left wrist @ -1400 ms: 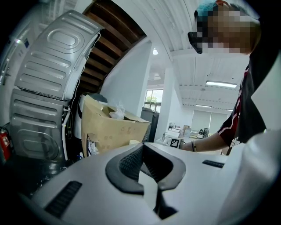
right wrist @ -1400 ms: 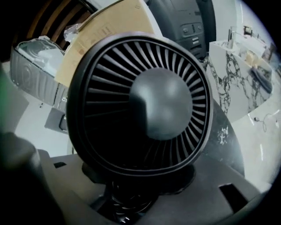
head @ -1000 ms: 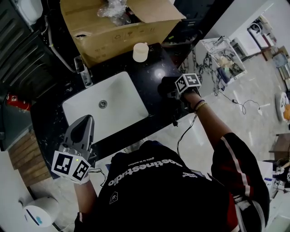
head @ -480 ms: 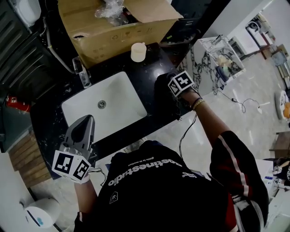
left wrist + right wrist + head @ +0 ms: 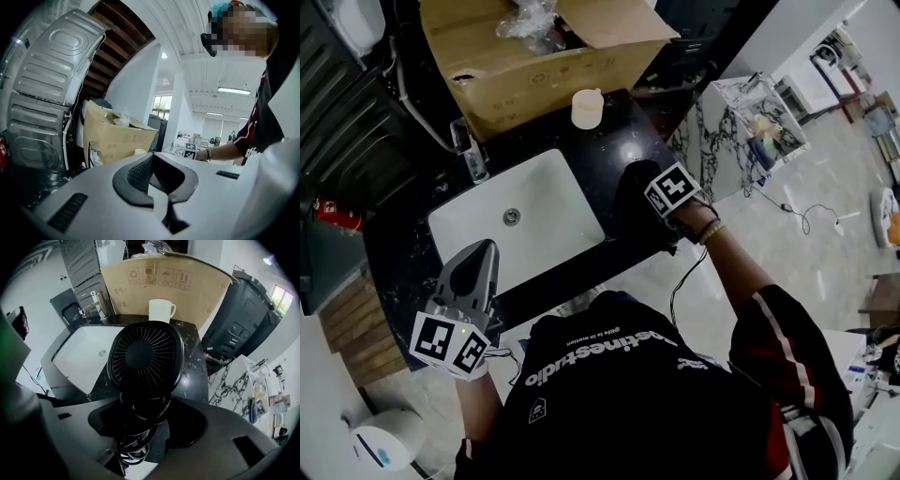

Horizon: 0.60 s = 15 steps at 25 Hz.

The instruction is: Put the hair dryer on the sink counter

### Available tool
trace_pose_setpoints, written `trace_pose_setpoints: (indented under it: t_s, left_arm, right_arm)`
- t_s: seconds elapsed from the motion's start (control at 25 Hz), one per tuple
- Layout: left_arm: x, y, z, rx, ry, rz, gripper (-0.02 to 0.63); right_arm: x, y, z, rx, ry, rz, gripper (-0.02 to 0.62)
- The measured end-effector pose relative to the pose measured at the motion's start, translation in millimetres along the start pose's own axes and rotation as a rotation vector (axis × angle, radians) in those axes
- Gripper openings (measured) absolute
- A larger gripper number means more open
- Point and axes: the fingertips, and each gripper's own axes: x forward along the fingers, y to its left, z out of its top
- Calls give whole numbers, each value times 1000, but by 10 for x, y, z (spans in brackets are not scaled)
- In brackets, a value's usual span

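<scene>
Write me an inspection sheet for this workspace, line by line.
Surface: black sink counter with a white basin set in it.
Job's things: black hair dryer in the right gripper, over the counter right of the basin; whether it touches the counter cannot be told.
Clutter: white mug, cardboard box and faucet along the counter's back.
Grippers: right gripper shut on the dryer's handle; left gripper shut, empty, at the counter's near edge.
Cables: dryer cord coiled round its handle; thin cable hanging below the right gripper.
Surroundings: marbled stand right of the counter.
</scene>
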Motion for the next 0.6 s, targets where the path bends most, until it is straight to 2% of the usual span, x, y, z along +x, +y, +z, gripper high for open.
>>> trace_pose_setpoints:
  t_s: [0.28, 0.6]
  left_arm:
    - [50, -10, 15, 2, 0, -9, 15]
    - [21, 47, 26, -13, -12, -3, 14]
  right_arm:
    - [-160, 142, 167, -119, -24, -130, 239]
    - [-307, 477, 374, -255, -113, -179, 207]
